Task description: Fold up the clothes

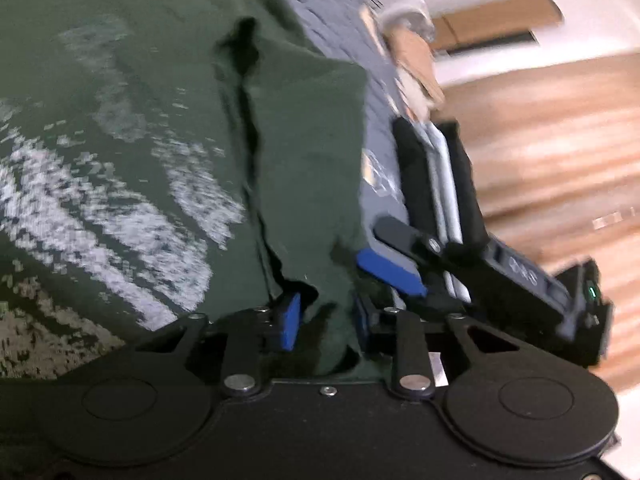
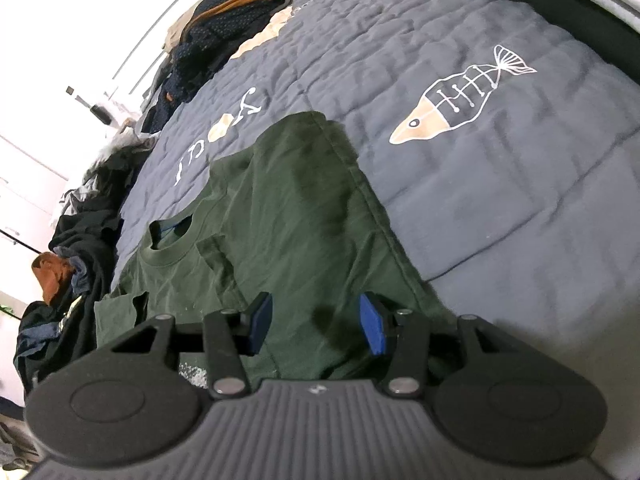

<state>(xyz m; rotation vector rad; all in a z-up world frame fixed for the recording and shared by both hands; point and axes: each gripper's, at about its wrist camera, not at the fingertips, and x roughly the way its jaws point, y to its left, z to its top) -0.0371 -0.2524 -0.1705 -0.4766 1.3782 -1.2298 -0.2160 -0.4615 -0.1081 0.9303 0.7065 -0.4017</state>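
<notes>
On the bed: a dark green T-shirt [image 2: 280,216] lies on a grey-blue quilt [image 2: 500,184], collar toward the left in the right wrist view, one side already turned over onto the body.
Left gripper [image 1: 326,316]: jaws narrow, a fold of the green cloth stands between the blue pads [image 1: 291,320] and fills the gap; the pads look pressed on it.
Print: a cracked white print [image 1: 100,200] shows on the shirt in the left wrist view.
Right gripper [image 2: 316,324]: jaws half wide, over the lower edge of the shirt; I cannot tell if the pads touch the cloth, nothing is pinched.
Quilt: a white fish drawing [image 2: 456,100] lies just right of the shirt.
Far side: a pile of dark clothes [image 2: 80,224] along the left edge of the bed.
</notes>
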